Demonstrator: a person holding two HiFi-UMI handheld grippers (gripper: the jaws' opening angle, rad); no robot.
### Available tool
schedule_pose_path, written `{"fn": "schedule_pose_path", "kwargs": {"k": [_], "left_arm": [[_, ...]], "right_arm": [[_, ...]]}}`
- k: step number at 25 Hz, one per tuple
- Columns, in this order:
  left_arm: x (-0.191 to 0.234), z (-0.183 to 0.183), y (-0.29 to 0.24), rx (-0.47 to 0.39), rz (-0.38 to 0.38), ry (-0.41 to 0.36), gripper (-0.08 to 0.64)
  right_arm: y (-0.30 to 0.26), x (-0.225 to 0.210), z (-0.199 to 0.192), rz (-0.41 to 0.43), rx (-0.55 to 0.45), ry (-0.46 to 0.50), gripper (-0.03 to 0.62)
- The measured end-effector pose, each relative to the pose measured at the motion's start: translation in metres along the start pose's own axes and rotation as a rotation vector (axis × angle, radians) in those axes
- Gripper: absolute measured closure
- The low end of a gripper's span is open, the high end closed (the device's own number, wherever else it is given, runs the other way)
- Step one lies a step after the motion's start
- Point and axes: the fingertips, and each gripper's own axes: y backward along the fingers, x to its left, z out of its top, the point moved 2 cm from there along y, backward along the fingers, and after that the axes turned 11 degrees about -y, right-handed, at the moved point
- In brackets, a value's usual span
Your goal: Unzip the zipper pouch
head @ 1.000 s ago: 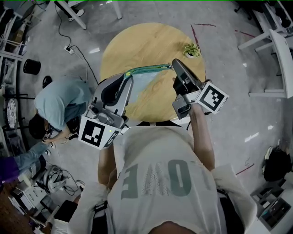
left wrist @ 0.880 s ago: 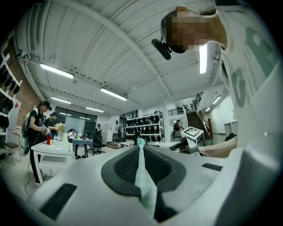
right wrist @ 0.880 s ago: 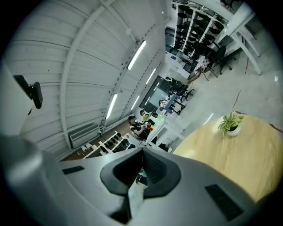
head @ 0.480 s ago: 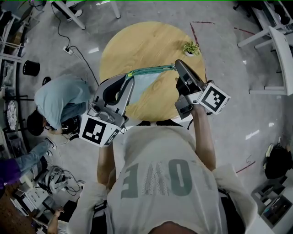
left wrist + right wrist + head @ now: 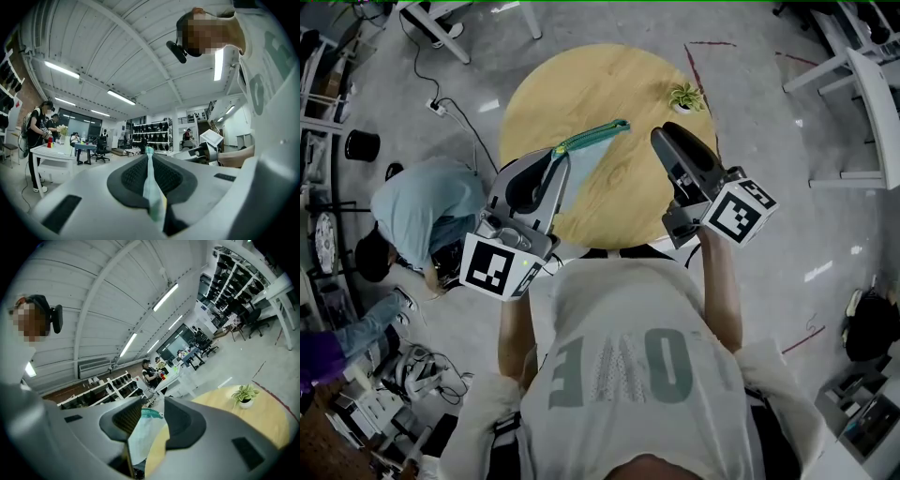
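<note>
Since a second ago: right tool [image 5: 662, 137] off the zipper [image 5: 594, 135], jaws opening with nothing pressed between; freed zipper end swung toward upper left. Left tool [image 5: 555, 159] clamped on a corner of the zipper pouch [image 5: 580, 174], held over the bench [image 5: 609, 80] at frame centre. Risk of swing or slip from the single-corner hold, and so of a missed re-grasp.

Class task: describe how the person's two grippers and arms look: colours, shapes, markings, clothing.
Both the left gripper and right gripper are pale grey moulded shells tapering to two jaws lined with dark ribbed pads. Each carries a white cube printed with black square markers. The person wears a pale T-shirt with large faded lettering. The right gripper's jaws are opening, nothing between them.
</note>
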Motion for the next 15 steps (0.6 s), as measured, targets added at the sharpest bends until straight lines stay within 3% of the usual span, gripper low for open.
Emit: {"fn": "schedule_pose_path", "kwargs": {"k": [8, 15], "left_arm": [[-0.013, -0.014, -0.014, 0.026, -0.032, 0.055, 0.515], [-0.04, -0.029, -0.031, 0.06, -0.126, 0.118, 0.515]], "right_arm": [[0.015, -0.006, -0.001, -0.025, -0.032, -0.032, 0.448], [0.033, -0.014, 0.004, -0.073, -0.075, -0.038, 0.448]]}}
